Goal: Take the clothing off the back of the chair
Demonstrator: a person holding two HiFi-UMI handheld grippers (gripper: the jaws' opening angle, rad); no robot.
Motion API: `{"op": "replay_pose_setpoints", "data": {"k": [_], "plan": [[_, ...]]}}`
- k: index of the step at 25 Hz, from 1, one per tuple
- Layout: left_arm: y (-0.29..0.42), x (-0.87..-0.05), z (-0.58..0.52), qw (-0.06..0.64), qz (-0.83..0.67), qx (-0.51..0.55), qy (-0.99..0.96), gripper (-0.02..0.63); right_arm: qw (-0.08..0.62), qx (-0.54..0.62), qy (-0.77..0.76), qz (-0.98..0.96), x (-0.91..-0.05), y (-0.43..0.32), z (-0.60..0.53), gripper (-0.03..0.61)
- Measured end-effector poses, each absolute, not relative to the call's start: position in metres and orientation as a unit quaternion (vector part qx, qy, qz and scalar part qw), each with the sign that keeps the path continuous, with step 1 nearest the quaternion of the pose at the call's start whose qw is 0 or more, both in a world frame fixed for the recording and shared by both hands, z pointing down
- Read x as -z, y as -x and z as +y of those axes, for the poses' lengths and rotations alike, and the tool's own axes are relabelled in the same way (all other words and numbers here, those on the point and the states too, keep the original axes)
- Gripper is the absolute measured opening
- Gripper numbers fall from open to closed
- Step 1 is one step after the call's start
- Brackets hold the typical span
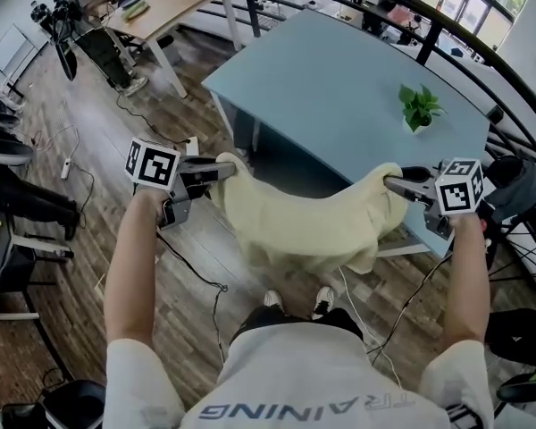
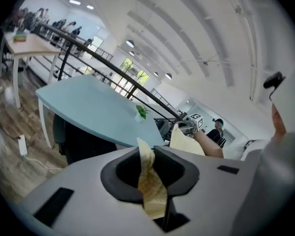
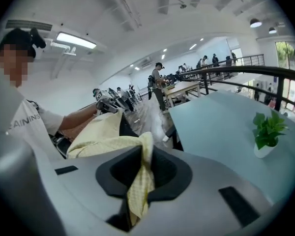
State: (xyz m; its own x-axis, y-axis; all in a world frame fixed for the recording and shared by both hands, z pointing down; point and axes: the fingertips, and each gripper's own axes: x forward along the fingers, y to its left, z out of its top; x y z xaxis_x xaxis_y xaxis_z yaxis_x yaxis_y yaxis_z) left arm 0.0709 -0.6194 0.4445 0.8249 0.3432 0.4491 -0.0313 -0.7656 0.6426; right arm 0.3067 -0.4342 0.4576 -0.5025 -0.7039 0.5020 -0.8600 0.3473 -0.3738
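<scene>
Left claw (image 1: 229, 172): closed on a bunched fold of the garment (image 1: 304, 217); in the left gripper view the yellow cloth (image 2: 150, 181) is pinched between the jaws and sticks up past them.
Right claw (image 1: 393, 183): closed on the garment's other end; the right gripper view shows a twisted fold (image 3: 140, 178) clamped between the jaws.
Garment: pale yellow, stretched between the two claws and sagging in the middle, its lower edge hanging free above the floor (image 1: 89, 239).
Garment's place: just off the near edge of the surface (image 1: 339, 88), between the person and that edge.
Chair (image 2: 83, 141): a dark shape under the surface's near edge; whether the garment touches it cannot be told.
Surface: light blue, bare except for a small potted plant (image 1: 419, 107) near its right edge.
Person: arms spread wide, one claw in each hand, shoes (image 1: 297, 300) below the hanging cloth.
</scene>
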Motion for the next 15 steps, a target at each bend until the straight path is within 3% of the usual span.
{"op": "replay_pose_setpoints", "data": {"k": [1,6,10,15], "plan": [[-0.07,-0.443,-0.619,0.302,0.078,-0.28,-0.908,0.072,0.134,-0.297,-0.493,-0.807,-0.457,-0.307,-0.433,0.044],[-0.059,-0.428,-0.616,0.189,-0.007,-0.262,-0.946,0.063,0.136,-0.252,-0.588,-0.757,-0.442,-0.313,-0.426,0.032],[-0.049,-0.409,-0.616,0.144,-0.081,-0.215,-0.962,0.063,0.125,-0.199,-0.685,-0.689,-0.422,-0.314,-0.413,0.031],[-0.029,-0.382,-0.607,0.098,-0.151,-0.146,-0.973,0.061,0.063,-0.164,-0.755,-0.632,-0.393,-0.309,-0.392,0.031]]}}
